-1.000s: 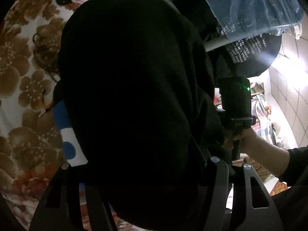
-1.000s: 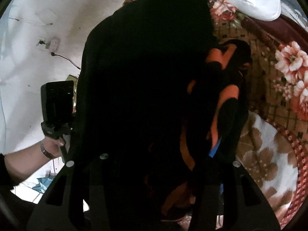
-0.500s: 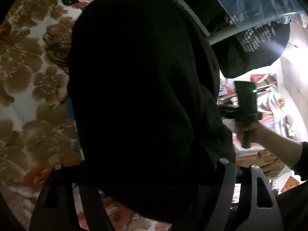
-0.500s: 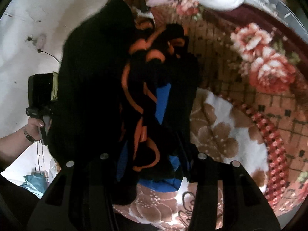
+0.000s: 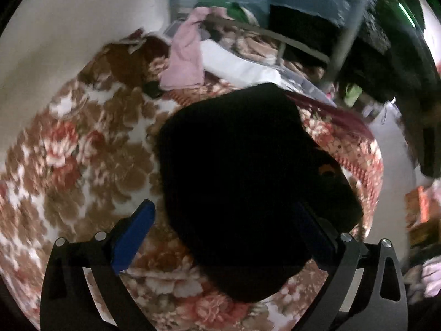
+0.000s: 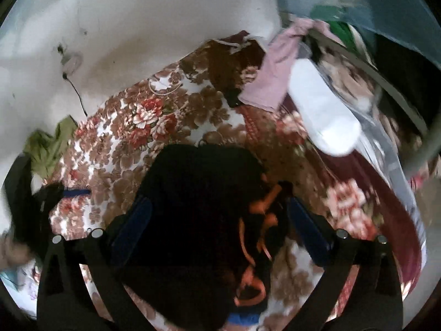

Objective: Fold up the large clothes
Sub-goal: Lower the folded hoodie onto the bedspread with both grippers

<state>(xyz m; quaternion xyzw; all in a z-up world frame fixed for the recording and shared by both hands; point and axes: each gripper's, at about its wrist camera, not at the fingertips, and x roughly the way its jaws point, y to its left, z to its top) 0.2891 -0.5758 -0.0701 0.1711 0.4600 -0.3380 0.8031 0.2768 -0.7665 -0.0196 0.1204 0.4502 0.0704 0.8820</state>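
Note:
A black garment (image 5: 242, 179) lies bunched in a heap on the floral blanket (image 5: 69, 151). My left gripper (image 5: 226, 234) hovers above it. Its jaws are opening wide, and its blue pads (image 5: 135, 237) stand clear of the cloth. In the right wrist view the same garment (image 6: 193, 207) shows orange stripes (image 6: 259, 220) and a blue edge along its right side. My right gripper (image 6: 220, 226) is over it, jaws opening, with the cloth below and between the fingers (image 6: 306, 229) but not pinched. The left gripper (image 6: 46, 207) shows at the left edge of that view.
A pink cloth (image 6: 275, 71) and a white bundle (image 6: 322, 110) lie at the far end of the blanket (image 6: 132, 127). A green cloth (image 6: 46, 149) sits by the white wall (image 6: 151, 22). A metal pole (image 5: 341, 41) and hanging dark clothes (image 5: 386, 63) stand at the right.
Both grippers have opened and let go of the black garment, then risen and tilted. The garment filled both views before and now lies in a heap on the blanket.

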